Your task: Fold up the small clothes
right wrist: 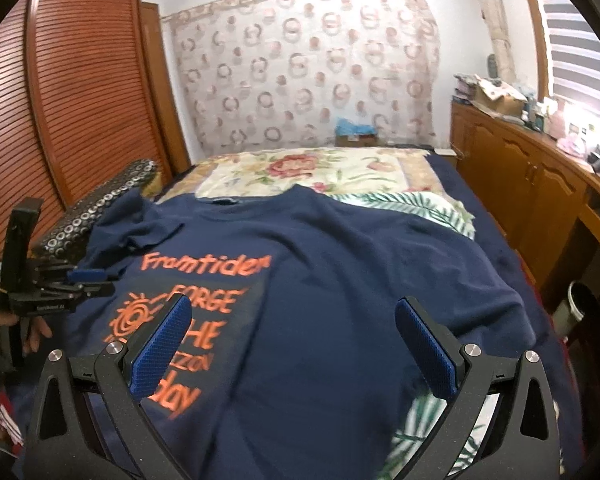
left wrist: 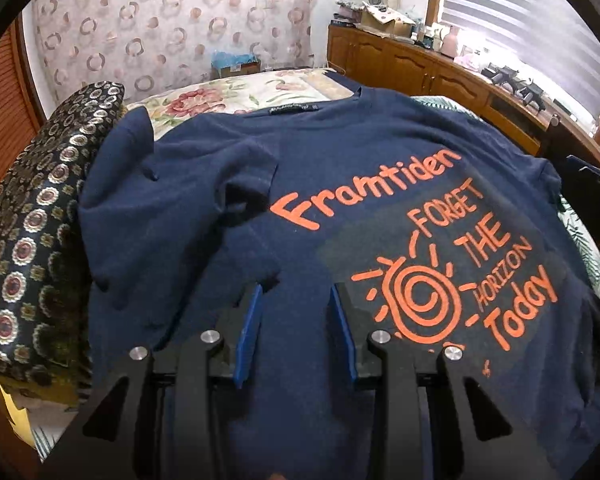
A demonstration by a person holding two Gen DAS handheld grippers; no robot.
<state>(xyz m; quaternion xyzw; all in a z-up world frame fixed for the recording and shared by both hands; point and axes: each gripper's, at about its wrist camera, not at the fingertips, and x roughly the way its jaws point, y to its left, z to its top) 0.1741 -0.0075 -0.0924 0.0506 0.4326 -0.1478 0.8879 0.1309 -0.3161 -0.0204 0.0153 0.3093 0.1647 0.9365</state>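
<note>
So there's a navy t-shirt [left wrist: 308, 184] with orange lettering spread out print-up across the middle of the bed [right wrist: 496, 264], collar toward the far end, one sleeve [left wrist: 236, 168] flopped back over the chest on the left side. The left gripper [left wrist: 296, 292] sits low over the shirt's near part, jaws parted with just cloth between them, not pinching it. The right gripper [right wrist: 294, 320] hovers over the near hem, spread wide, holding nothing. A patterned pillow [left wrist: 32, 216] lies along the bed's left edge.

Navy T-shirt [left wrist: 228, 184], orange print [left wrist: 416, 264]
</note>
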